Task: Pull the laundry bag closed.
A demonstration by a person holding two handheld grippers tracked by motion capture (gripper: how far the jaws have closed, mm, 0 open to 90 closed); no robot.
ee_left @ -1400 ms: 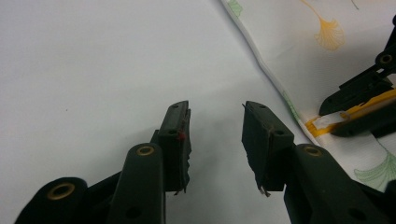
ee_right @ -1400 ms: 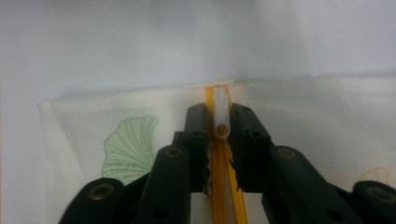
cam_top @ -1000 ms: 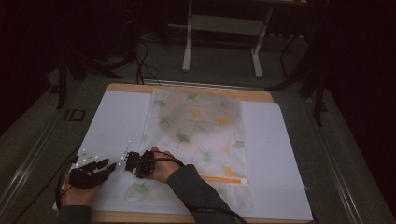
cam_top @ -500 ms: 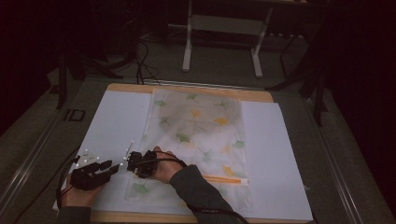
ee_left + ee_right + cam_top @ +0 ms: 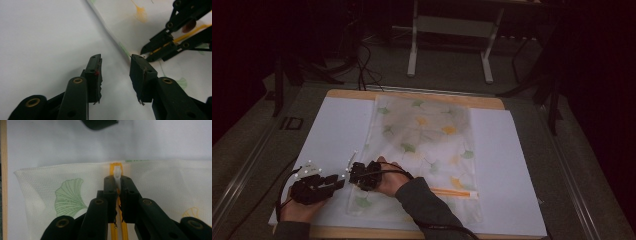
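A pale mesh bag (image 5: pixel 422 135) printed with green and yellow leaves lies flat on a white sheet (image 5: pixel 337 130). Its orange zipper (image 5: pixel 454 192) runs across the near end. My right gripper (image 5: pixel 353 173) reaches over the bag's near left corner. In the right gripper view it (image 5: pixel 117 181) is shut on the white zipper pull (image 5: pixel 117 173), at the end of the orange zipper (image 5: pixel 115 166) by the bag's edge. My left gripper (image 5: pixel 338 182) rests on the sheet just left of the bag. Its jaws (image 5: pixel 115 65) stand open around nothing, facing the bag's edge (image 5: pixel 117 42) and the right gripper (image 5: pixel 150 50).
The sheet covers a wooden board (image 5: pixel 412 95) on a grey table. A metal stand (image 5: pixel 414 50) and cables (image 5: pixel 362 65) sit on the floor beyond the far edge. The white sheet extends bare to the right of the bag (image 5: pixel 507 165).
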